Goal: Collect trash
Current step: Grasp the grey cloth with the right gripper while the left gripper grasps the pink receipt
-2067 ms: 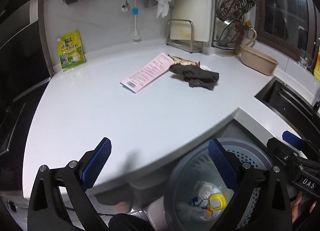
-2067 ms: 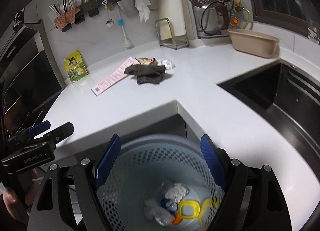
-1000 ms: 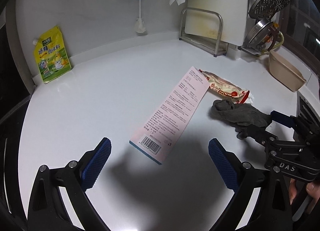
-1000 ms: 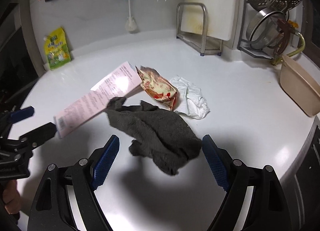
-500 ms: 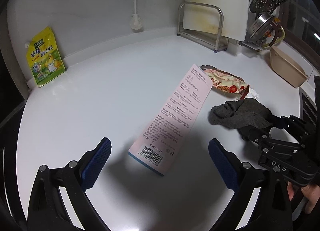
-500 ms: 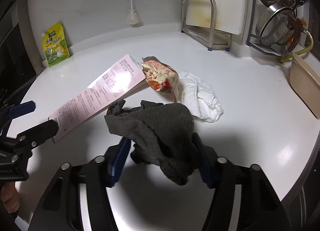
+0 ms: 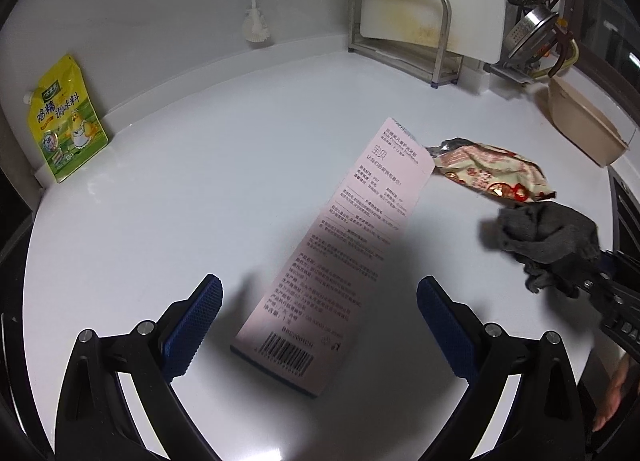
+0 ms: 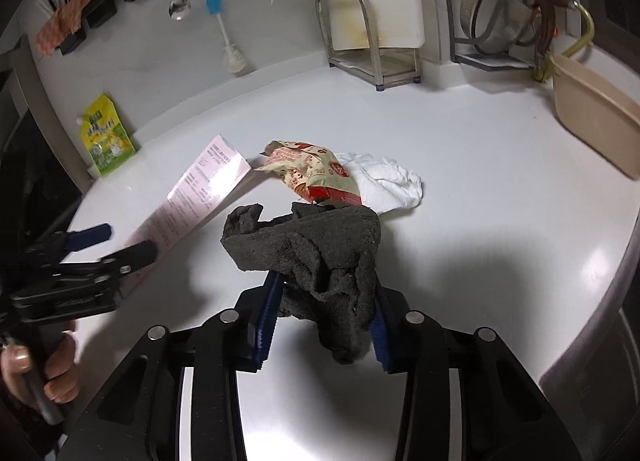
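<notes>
Grabbing the rag and the box

Our right gripper [image 8: 320,321] is closing on the floppy grey rag [image 8: 320,249], bunched mid-cloth; left gripper [image 7: 318,325] gapes over the light, stiff pink box [image 7: 340,261].

the counter [image 8: 500,189] is glossy white. a dark grey fuzzy cloth [image 8: 320,249] sits between blue ribbed pads [image 8: 266,317] on black gripper arms. the long box [image 7: 344,257] is pale pink with dark print and a black barcode. the snack wrapper [image 8: 316,175] is cream with red patterning, the crumpled tissue [image 8: 392,181] white. a yellow-green pouch [image 7: 66,129] carries a cartoon chick. the basin [image 8: 596,117] is beige.
</notes>
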Demonstrator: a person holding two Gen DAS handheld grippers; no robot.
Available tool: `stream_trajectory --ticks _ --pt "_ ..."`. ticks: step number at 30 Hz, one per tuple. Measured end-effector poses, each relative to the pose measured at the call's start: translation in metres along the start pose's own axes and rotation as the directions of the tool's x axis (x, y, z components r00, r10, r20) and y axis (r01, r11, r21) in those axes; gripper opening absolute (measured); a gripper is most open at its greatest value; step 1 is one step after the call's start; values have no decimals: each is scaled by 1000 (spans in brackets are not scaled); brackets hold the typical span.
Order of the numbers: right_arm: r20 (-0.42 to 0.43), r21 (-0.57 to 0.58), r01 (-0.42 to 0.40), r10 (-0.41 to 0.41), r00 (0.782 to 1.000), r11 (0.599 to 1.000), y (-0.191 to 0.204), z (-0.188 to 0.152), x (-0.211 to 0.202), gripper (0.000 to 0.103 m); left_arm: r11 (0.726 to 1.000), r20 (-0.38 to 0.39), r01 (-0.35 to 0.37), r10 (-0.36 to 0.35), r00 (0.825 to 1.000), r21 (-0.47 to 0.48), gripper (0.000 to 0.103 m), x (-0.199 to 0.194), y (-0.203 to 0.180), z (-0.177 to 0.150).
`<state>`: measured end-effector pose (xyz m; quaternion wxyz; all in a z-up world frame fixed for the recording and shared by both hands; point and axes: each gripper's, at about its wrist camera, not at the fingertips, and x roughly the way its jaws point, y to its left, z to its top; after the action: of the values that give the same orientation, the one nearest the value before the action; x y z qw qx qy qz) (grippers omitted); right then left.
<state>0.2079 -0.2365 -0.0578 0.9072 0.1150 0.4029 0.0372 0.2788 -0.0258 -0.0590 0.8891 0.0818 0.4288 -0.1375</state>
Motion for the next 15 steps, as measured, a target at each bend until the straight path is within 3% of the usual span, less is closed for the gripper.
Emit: stream_trajectory --ticks 5,15 --pt "14 3 -60 60 998 998 1 0 -6 33 1000 -40 3 -3 999 -2 96 15 0 6" --pt "9 18 -89 89 996 996 0 -1 -4 31 999 -68 -4 7 998 35 91 29 -11 13"
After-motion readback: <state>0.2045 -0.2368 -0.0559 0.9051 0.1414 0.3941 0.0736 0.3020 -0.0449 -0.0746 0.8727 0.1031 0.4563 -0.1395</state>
